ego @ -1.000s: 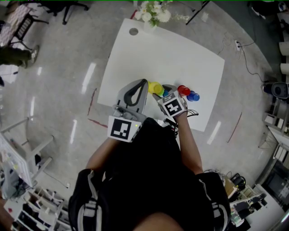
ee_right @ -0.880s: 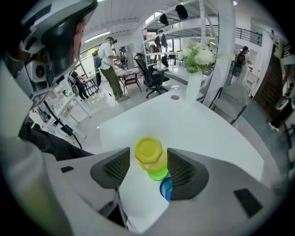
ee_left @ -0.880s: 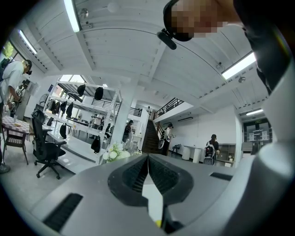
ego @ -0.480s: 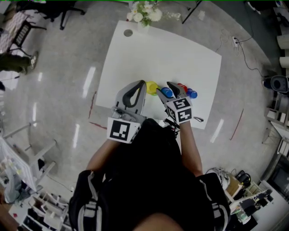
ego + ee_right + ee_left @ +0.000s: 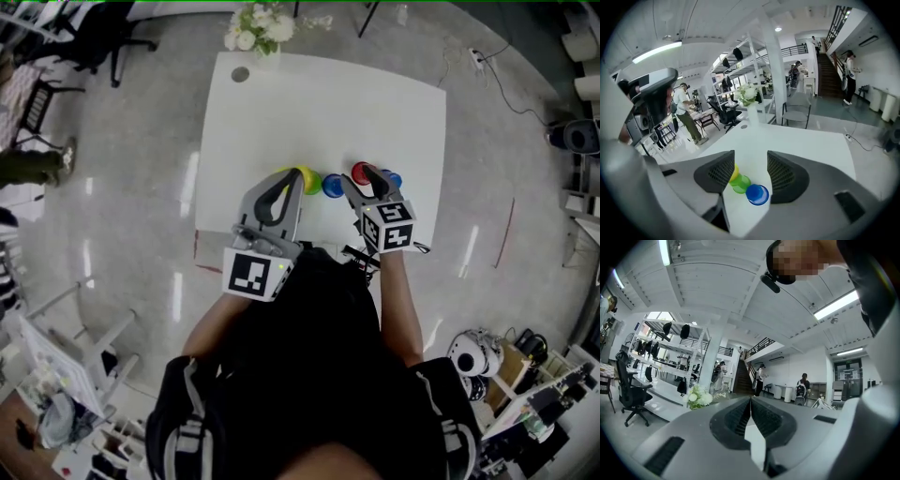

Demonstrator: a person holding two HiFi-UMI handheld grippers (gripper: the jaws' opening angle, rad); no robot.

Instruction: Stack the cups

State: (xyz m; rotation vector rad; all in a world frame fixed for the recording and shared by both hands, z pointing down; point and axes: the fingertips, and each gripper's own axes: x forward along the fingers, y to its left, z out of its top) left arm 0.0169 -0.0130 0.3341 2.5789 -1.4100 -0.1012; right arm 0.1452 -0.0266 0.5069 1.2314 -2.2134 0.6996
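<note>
Several small cups stand along the near part of the white table. At the left are a yellow cup and a green cup, then a blue cup, a red cup and another blue cup. My right gripper hovers by the red cup. Its jaws are closing, and the pads touch nothing. Through its gap I see the blue cup, the green cup and the yellow cup in a row on the table. My left gripper is shut and empty beside the yellow cup.
A vase of white flowers stands at the table's far edge, next to a round cable hole. The table's near edge runs just under both grippers. Office chairs, shelves and people stand farther off around the room.
My right gripper has shifted right, off the blue cup that sat between its jaws, and now hangs by the red cup. The left gripper has held still.
</note>
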